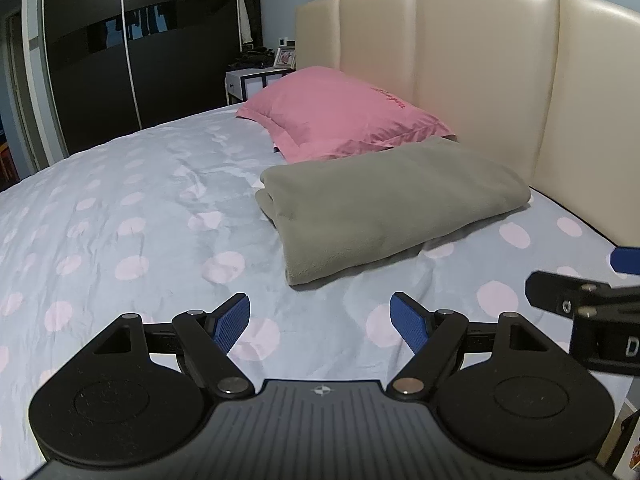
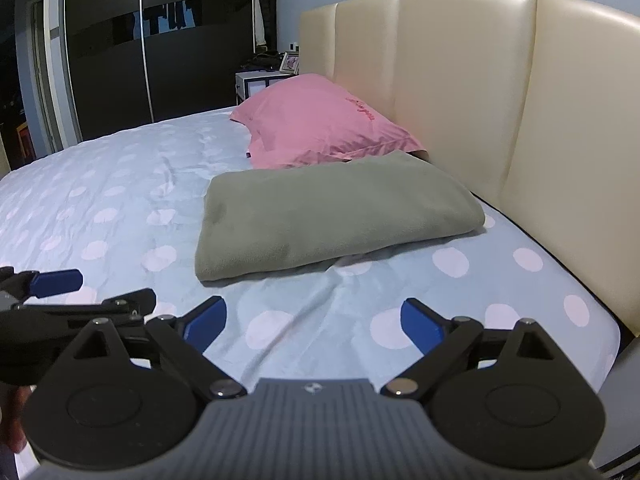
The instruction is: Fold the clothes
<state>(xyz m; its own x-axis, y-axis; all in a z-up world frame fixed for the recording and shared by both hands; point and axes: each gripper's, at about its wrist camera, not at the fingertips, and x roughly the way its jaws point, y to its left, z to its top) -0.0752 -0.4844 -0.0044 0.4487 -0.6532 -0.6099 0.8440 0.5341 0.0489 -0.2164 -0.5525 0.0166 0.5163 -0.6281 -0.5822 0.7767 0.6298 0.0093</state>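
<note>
hovering side by side over the near part of the bed (image 1: 120,208), two claws point down toward the sheet. the left claw (image 1: 320,326) has its two blue fingers (image 1: 232,322) spread wide with nothing between them but the bedsheet below. the right claw (image 2: 314,326) stands just as wide, also with nothing in its grip; its two blue fingers (image 2: 420,326) frame bare sheet. in the left wrist view part of the right claw shows at the right edge, and in the right wrist view part of the left claw shows at the left edge, so the two are close together.

one folded grey-green cloth (image 1: 392,204) lies on the bed ahead of both claws, well clear of the fingers, a thick flat bundle with its layered edge showing on the left side. one pink pillow (image 1: 340,114) sits just behind it against the headboard (image 1: 480,64), its near corner touching or slightly overlapped by the cloth. the headboard is cream and padded, with four panels in view. the sheet is pale blue with many pink round dots and some light creases.

beyond the bed stand one dark wardrobe (image 1: 160,40) with sliding doors and one small bedside cabinet (image 1: 256,82) with small items on top, too small to tell.
</note>
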